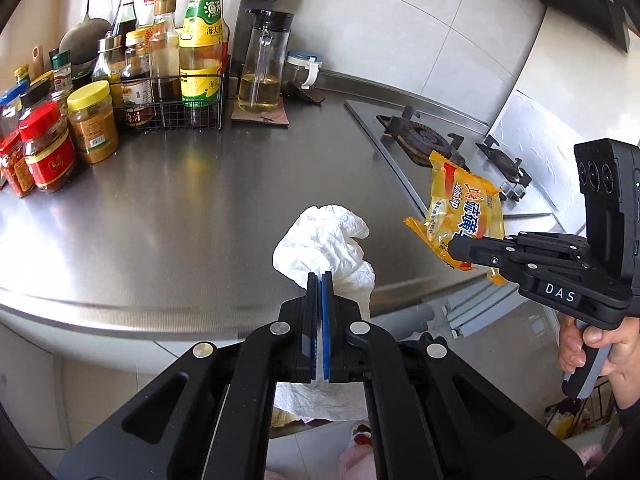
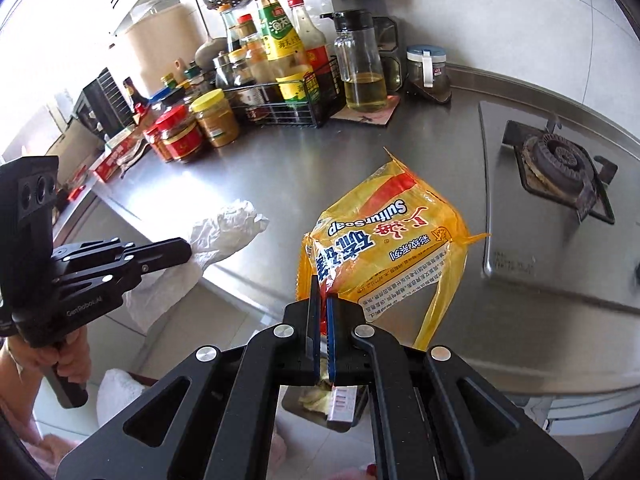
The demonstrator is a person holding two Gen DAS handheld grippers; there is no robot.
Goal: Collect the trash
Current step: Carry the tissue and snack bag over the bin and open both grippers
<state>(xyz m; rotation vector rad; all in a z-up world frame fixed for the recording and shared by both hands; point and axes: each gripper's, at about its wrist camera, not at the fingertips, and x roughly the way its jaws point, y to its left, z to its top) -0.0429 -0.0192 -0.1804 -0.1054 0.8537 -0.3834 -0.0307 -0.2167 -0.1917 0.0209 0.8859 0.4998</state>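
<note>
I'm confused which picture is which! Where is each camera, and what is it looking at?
Left wrist view: sits on the left hand-held gripper, looking down at the counter; it pinches a tissue. The right hand shows.
Right wrist view: sits on the right hand-held gripper, pinching a yellow wrapper. The left hand shows.
Both share the counter, bottles, stove, tissue and wrapper.

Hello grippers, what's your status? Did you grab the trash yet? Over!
Left gripper shut on white tissue. Right gripper shut on yellow soap wrapper. Both pieces lifted off the steel counter. Nothing blocking.
</note>
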